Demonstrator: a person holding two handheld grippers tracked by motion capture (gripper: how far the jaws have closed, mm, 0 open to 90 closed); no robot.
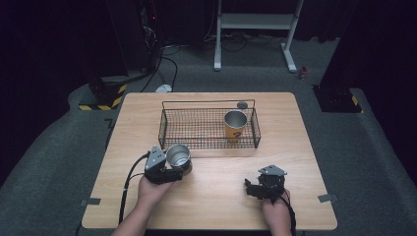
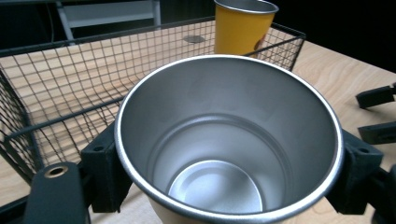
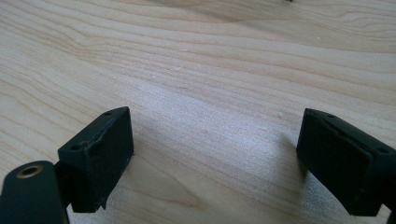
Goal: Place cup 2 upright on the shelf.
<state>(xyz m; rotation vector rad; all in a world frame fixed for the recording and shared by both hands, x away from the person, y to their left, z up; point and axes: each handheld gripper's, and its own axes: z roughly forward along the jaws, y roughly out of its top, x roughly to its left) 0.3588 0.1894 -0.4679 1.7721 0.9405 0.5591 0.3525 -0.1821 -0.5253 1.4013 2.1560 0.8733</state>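
The left gripper (image 1: 173, 169) is clenched on a steel cup (image 1: 178, 156), its two black jaws pressing opposite sides of the cup's wall just below the rim, as the left gripper view shows with the cup (image 2: 224, 140) sitting squarely between them, mouth up and empty. Grasping it low on the sides and keeping it upright looks meant to leave the cup steady for a lift, probably over the near wall of the wire basket (image 1: 169, 132), which stands just beyond it toward the far side of the wooden table (image 1: 211, 196). The cup stands on the left half of the table, just near of the basket's left end and apart from it. Inside the basket, at its right end, a yellow cup (image 1: 235, 125) already stands upright, so the left part of the basket seems the likely spot for the steel one. The right gripper (image 1: 255, 189) rests near the table's right front, well apart from the cup, its jaws spread wide with only bare wood between them (image 3: 210, 140), apparently kept out of the way.
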